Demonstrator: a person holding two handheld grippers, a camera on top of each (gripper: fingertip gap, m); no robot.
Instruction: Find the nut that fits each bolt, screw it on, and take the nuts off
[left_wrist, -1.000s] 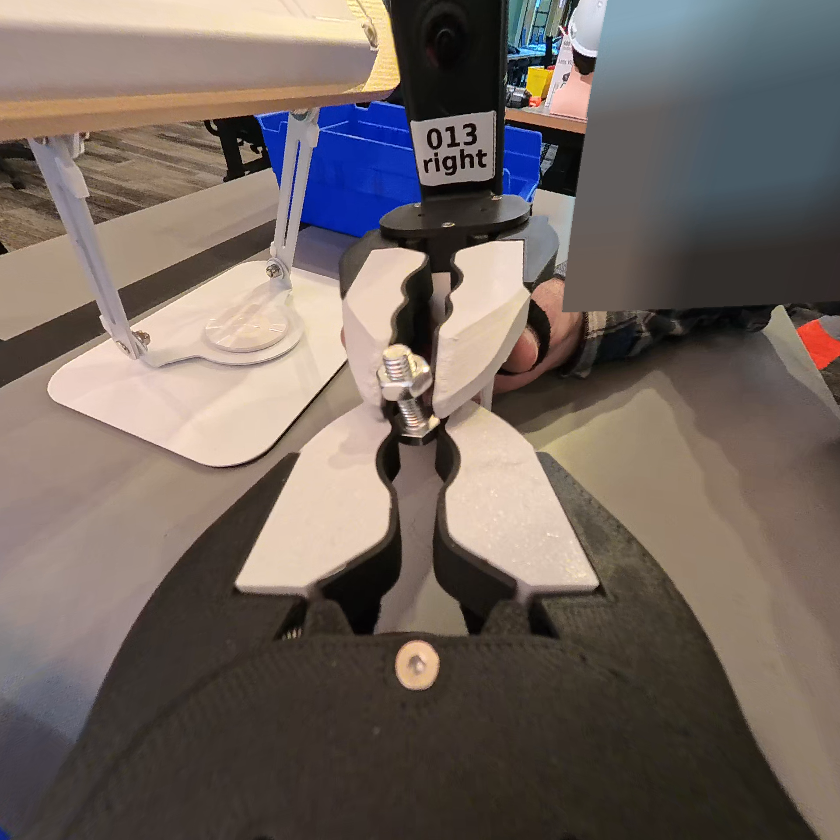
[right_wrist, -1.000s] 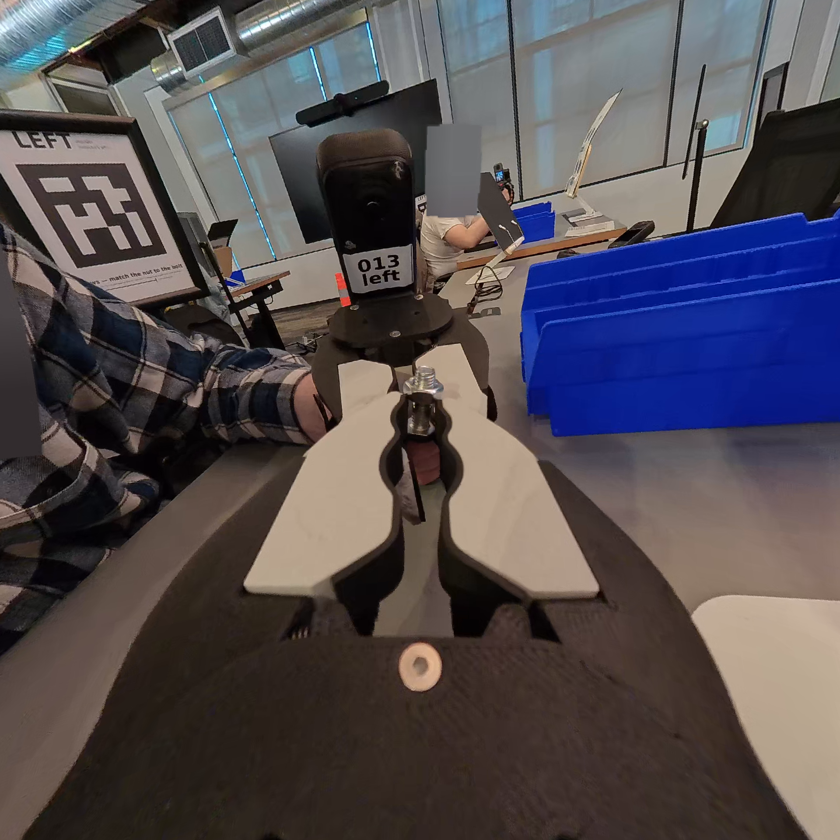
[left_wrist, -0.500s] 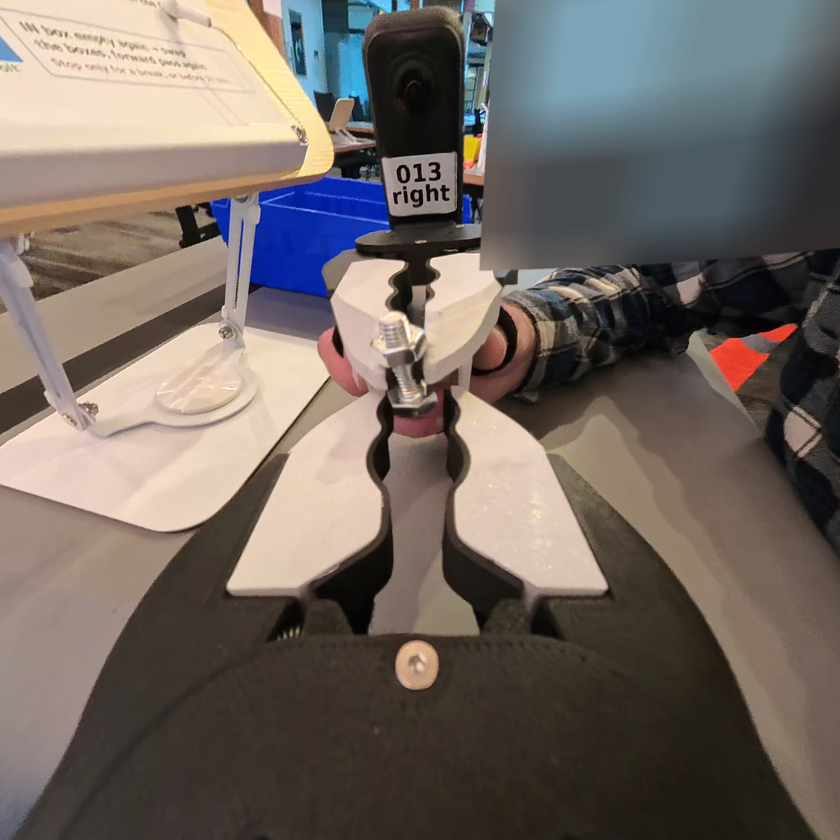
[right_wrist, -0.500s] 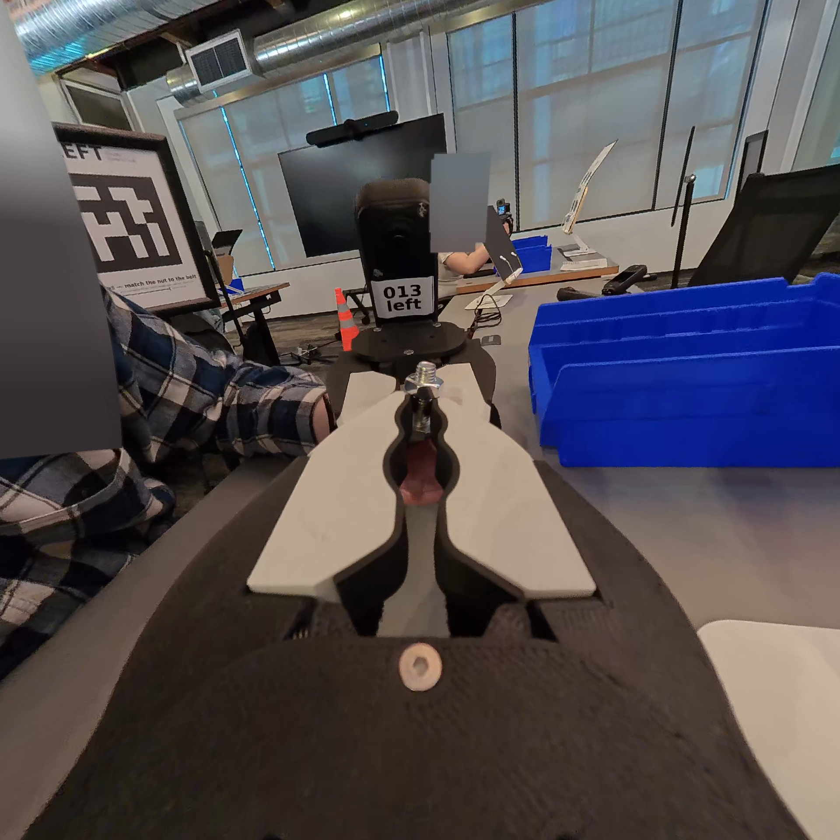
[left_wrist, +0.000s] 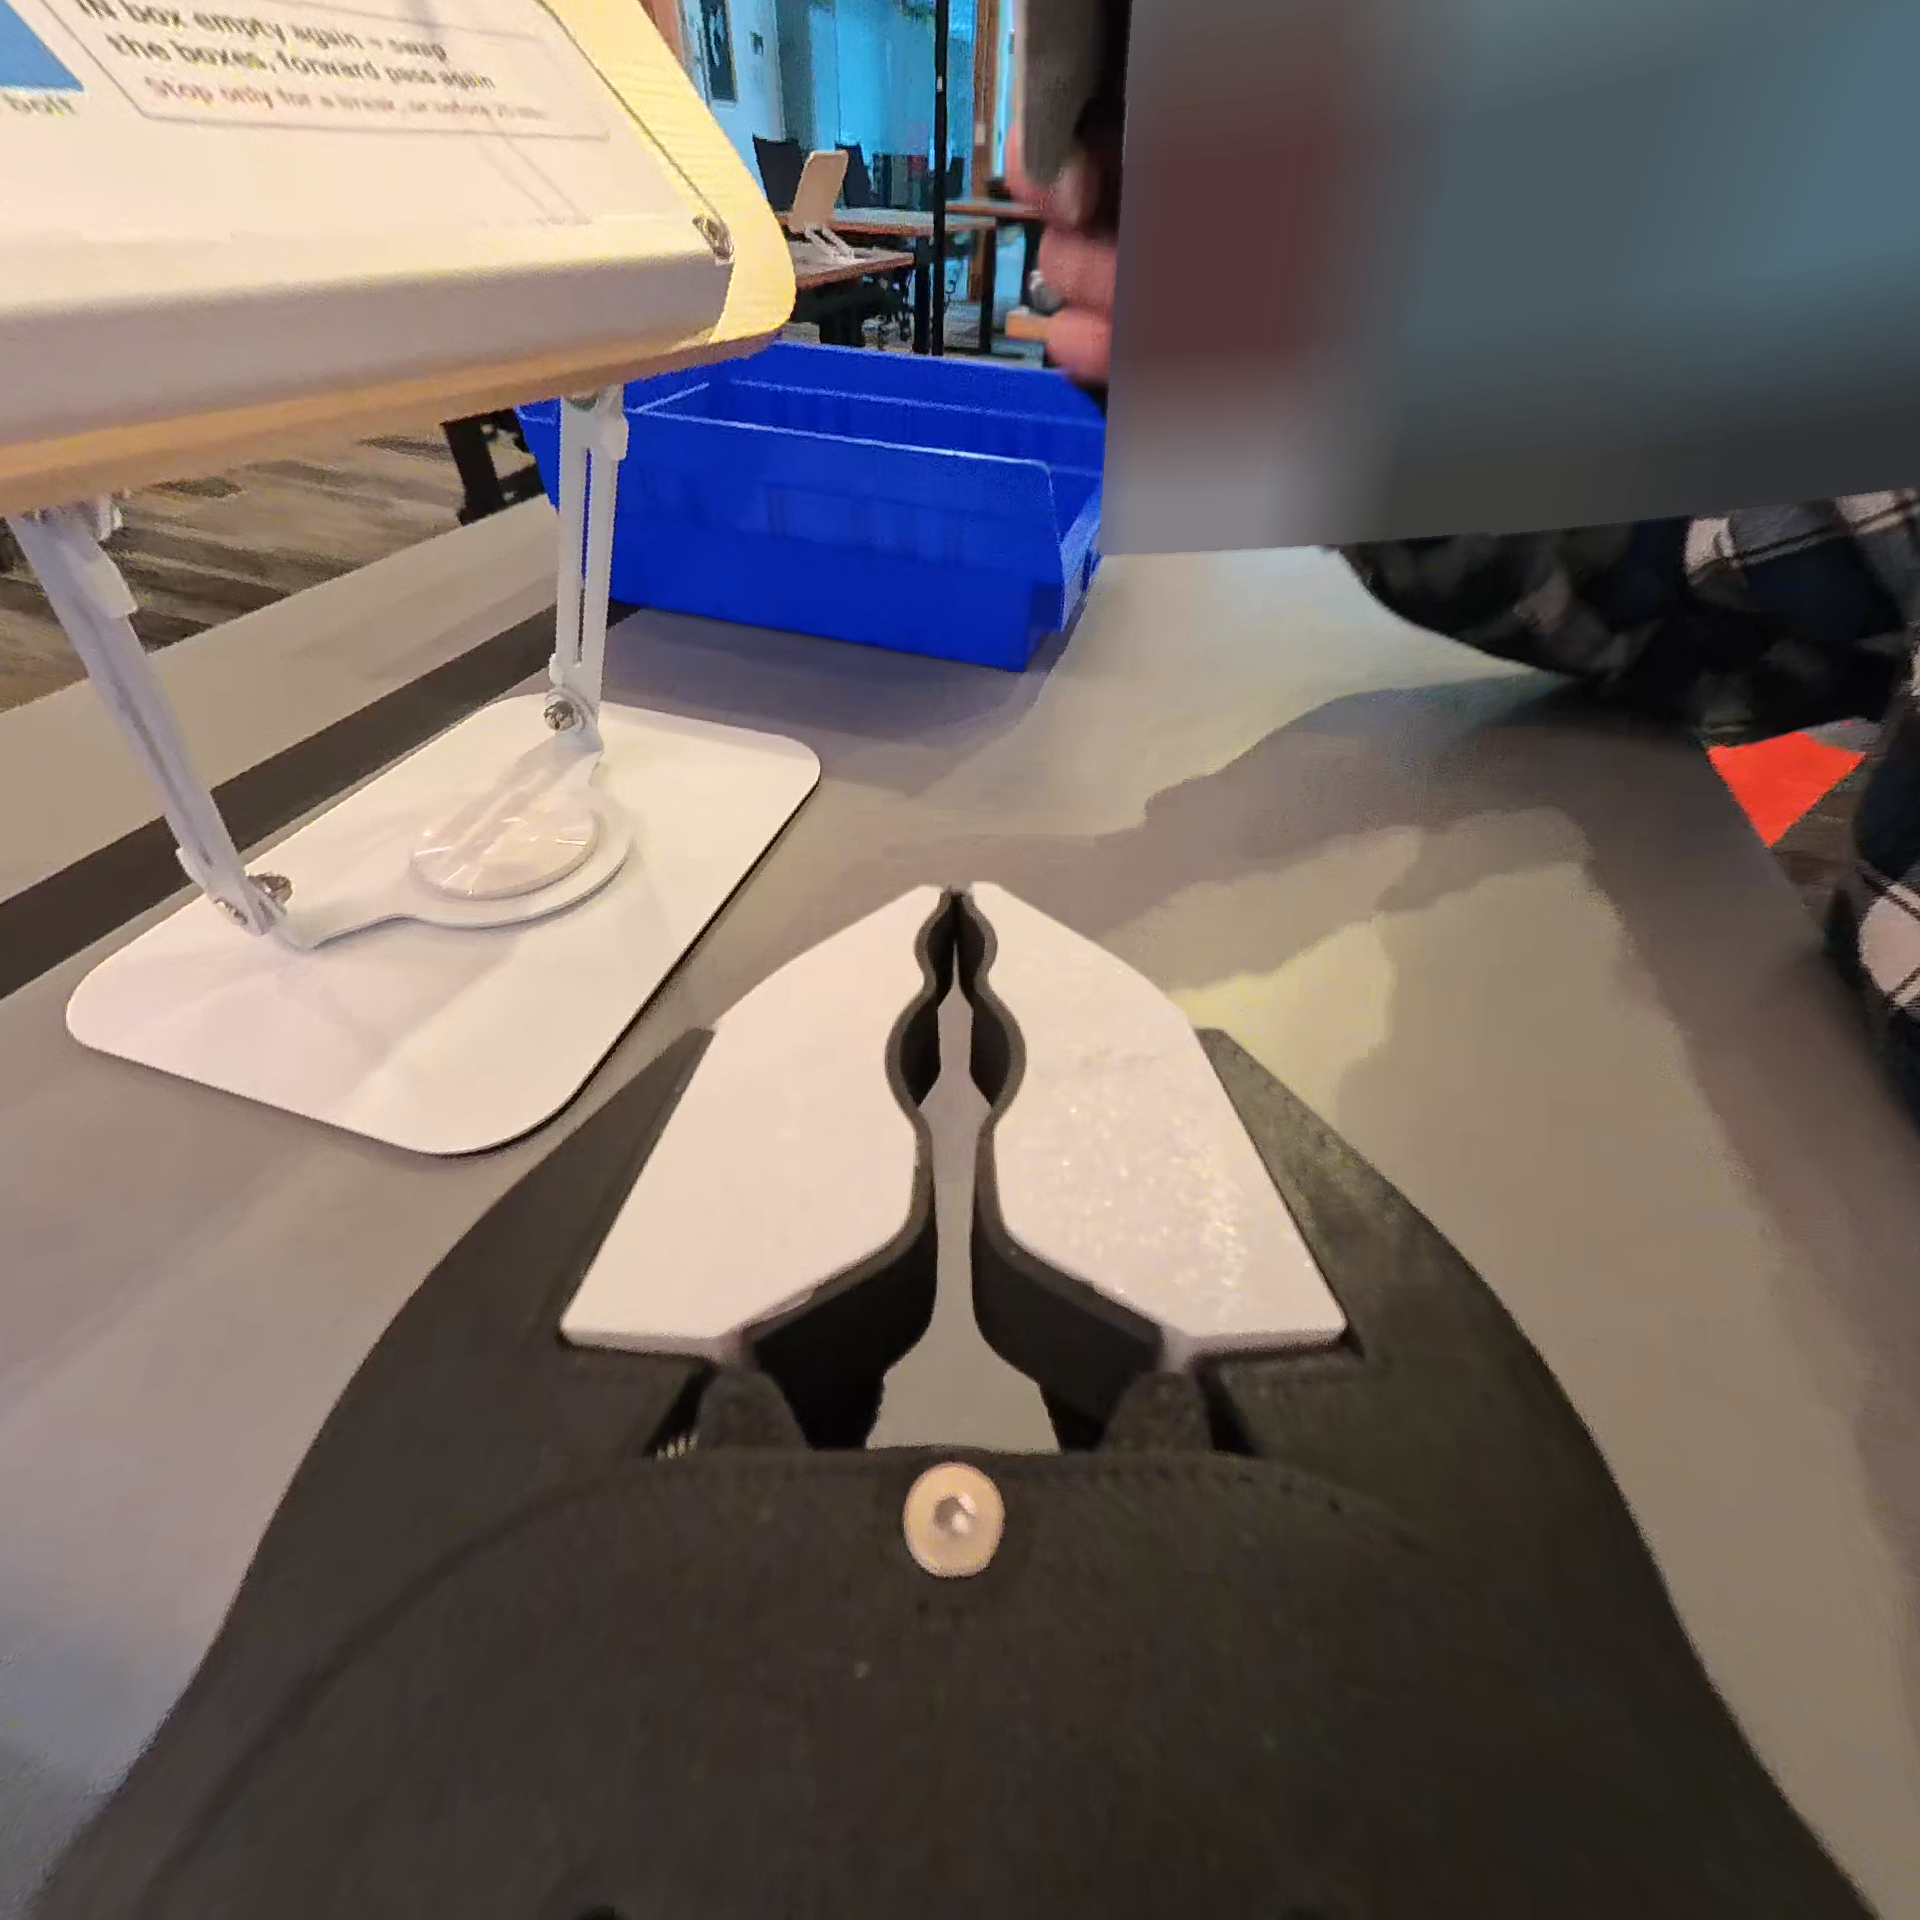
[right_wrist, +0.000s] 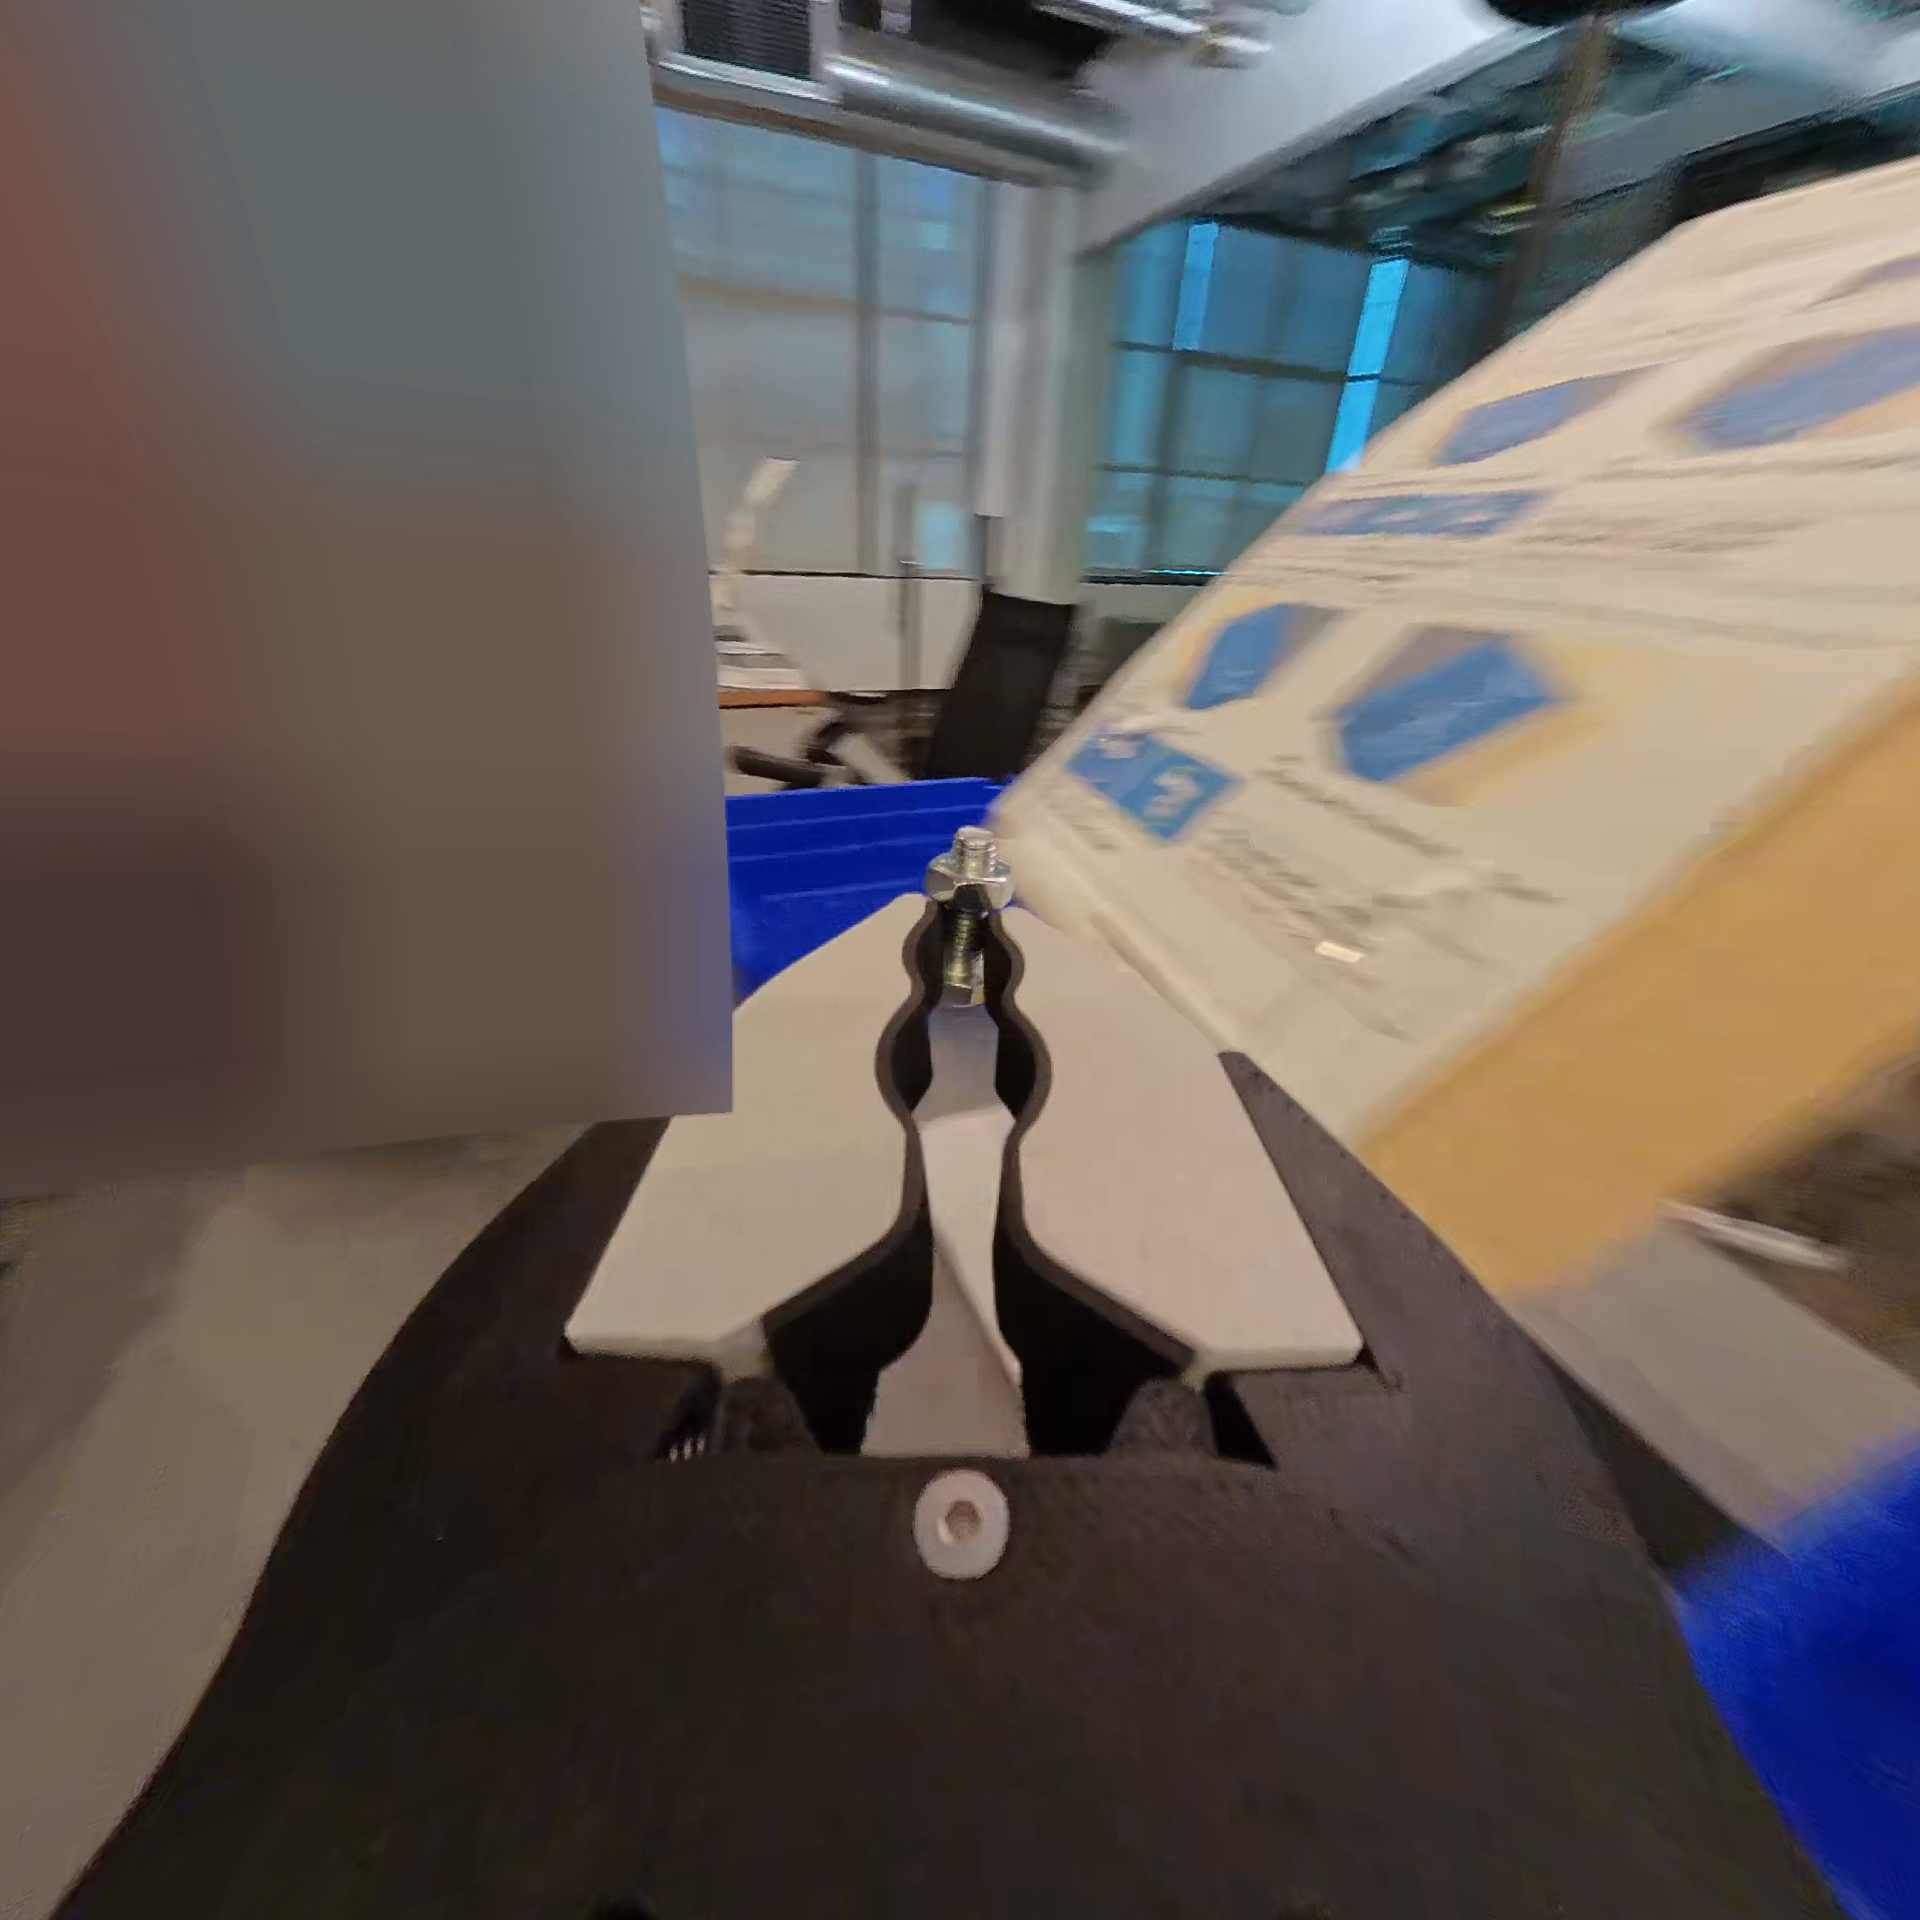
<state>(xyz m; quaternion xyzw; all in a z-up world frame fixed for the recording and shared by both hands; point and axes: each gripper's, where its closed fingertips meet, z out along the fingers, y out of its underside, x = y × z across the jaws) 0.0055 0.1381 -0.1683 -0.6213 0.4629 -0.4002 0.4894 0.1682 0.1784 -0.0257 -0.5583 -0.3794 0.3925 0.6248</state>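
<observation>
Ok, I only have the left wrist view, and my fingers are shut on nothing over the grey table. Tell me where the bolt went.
Observer: The right gripper has it. The silver bolt stands upright between its fingertips, clamped by the fingers.
Operator: Report on the nut.
Observer: The nut is on the bolt, near the threaded end, sitting just above the fingertips.
Operator: Tell me what is around that gripper.
Observer: A tilted instruction board is close on its right, nearly touching the nut in the picture, and a blue bin lies behind. The view is blurred, so the gap to the board cannot be judged.
</observation>
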